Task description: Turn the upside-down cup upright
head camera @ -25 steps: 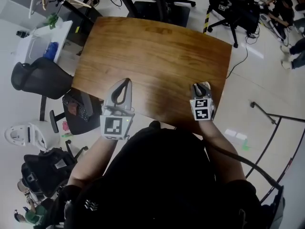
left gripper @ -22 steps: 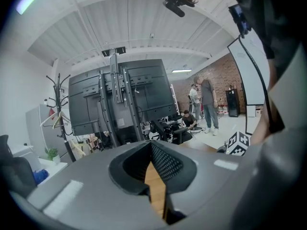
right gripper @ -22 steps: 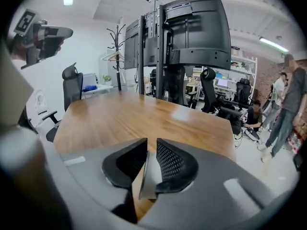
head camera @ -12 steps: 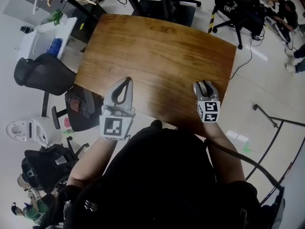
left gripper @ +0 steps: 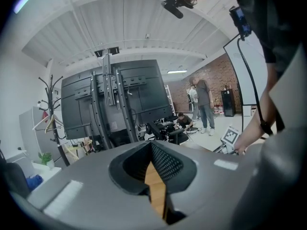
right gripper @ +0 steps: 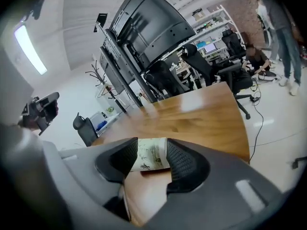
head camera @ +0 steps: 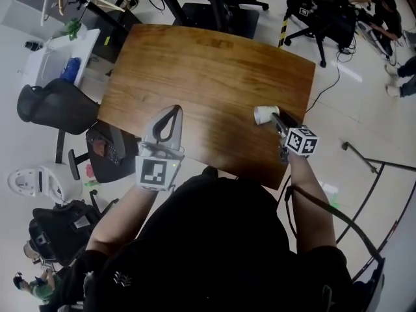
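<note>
At four o'clock on the brown wooden table (head camera: 208, 57): white paper cup with green print (head camera: 264, 114), seemingly on its side.
Right claw (head camera: 276, 117): jaws opening round the cup, not clamped.
Left claw (head camera: 172, 111): jaws together, empty, seven o'clock.
Doing it well: close squarely on the wall, then roll mouth-up.
Hard to make out: which end is the mouth; whether pads touch.

Brown wooden desk (head camera: 208, 64) on pale glossy floor (head camera: 357, 109), black office chairs (head camera: 55, 106) around, white ribbed ceiling (left gripper: 120, 18) overhead.
</note>
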Motion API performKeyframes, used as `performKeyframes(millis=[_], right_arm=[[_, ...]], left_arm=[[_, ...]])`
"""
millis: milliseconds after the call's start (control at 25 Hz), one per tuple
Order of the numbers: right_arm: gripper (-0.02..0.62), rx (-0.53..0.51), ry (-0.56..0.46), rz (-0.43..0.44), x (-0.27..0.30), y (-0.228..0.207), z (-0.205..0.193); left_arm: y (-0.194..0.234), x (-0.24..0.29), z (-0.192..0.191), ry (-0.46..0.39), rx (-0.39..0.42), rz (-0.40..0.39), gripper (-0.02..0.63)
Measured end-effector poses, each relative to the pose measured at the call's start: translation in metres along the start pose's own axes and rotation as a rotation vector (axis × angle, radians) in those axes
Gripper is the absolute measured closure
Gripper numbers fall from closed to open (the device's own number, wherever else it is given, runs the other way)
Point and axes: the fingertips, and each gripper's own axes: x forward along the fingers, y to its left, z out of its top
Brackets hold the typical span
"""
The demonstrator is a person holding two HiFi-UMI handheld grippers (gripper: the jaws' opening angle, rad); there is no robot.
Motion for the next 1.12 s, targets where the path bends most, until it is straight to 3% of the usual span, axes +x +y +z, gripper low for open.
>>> performKeyframes(millis=[120,240,600,920,1120], right_arm=[[0.402,0.026,0.060,0.042,0.016,-0.002,0.000],[0.428,-0.037,0.099,0.067,0.024,0.006,0.000],[0.525,-0.442,0.130,0.027,0.010,0.047,0.003],[0.543,-0.776,0.241,-0.033,-0.009,0.079,-0.014],[0.541,-0.837,0.274,-0.031,-0.009,0.093,-0.030]], left_arm=[[-0.003,0.002,0.004,0.007,0.016,-0.011,0.606],[0.005,0.000,0.006,0.011,0.022,0.008,0.606],[0.011,-0.003,0.001,0.006,0.004,0.024,0.606],[-0.001,0.007,0.002,-0.036,-0.020,-0.025,0.606],[-0.006,0.009,0.004,-0.057,-0.027,-0.047,0.606]])
